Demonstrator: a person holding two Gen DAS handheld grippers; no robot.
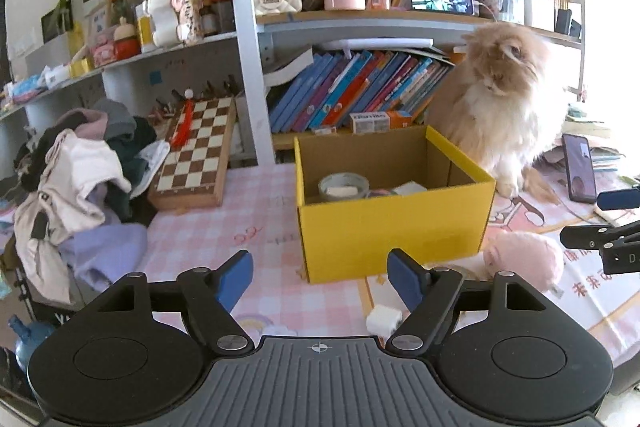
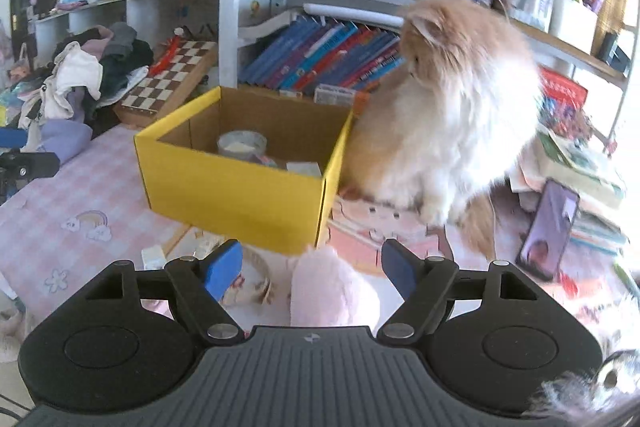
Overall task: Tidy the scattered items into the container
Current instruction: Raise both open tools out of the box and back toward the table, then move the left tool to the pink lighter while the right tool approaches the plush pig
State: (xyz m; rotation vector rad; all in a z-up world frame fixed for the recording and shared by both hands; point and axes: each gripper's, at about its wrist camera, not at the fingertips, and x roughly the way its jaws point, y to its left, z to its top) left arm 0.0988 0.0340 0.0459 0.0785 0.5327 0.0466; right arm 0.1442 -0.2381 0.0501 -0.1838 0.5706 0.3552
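Eraser (image 1: 383, 319) left view only, hairband (image 2: 256, 277) right view only

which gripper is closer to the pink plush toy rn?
Right. The right gripper is open with the pink plush toy sitting between its fingers. The left gripper is also open but off to the toy's left, nearer a small white block.

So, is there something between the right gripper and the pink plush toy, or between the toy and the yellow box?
Nothing visible blocks either path. The right gripper is open with the pink plush toy directly between its fingers. The yellow box stands just beyond the toy, open on top. The cat sits beside the box, not over it.
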